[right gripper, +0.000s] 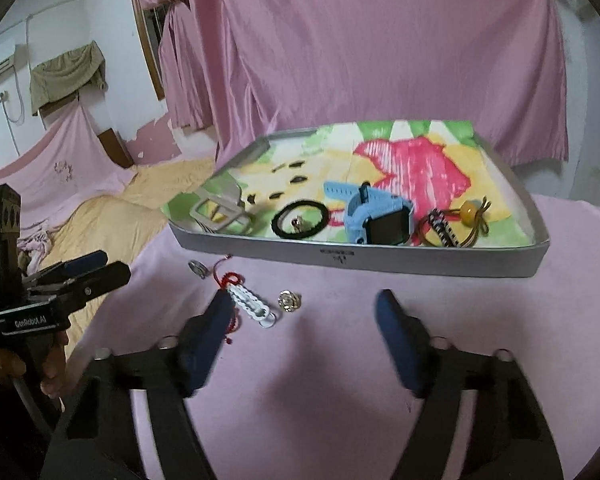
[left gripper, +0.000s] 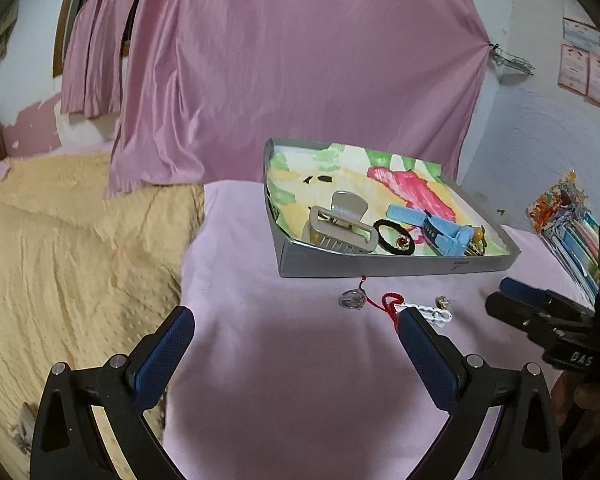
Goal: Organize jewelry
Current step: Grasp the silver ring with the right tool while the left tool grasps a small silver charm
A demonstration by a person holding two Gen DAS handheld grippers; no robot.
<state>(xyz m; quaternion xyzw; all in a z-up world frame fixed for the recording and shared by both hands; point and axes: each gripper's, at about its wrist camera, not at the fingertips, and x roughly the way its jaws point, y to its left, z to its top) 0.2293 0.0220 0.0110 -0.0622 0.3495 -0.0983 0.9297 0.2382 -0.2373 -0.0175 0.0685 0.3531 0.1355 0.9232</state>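
Left claw (left gripper: 296,322) wide, nothing between the pads; right claw (right gripper: 302,312) part open over the pink tabletop (right gripper: 340,360), also empty. Grey tray (right gripper: 380,262) at 12 o'clock holds beige hair clip (right gripper: 220,210), black hair tie (right gripper: 300,220), blue watch (right gripper: 376,216) and amber-bead tie (right gripper: 470,212). Loose on the tabletop in front of the tray: white clip (right gripper: 252,304) on red cord (right gripper: 230,280) touching the right claw's 9 o'clock finger, small metal stud (right gripper: 288,301) just beside, clear pendant (right gripper: 198,269) at 10 o'clock.
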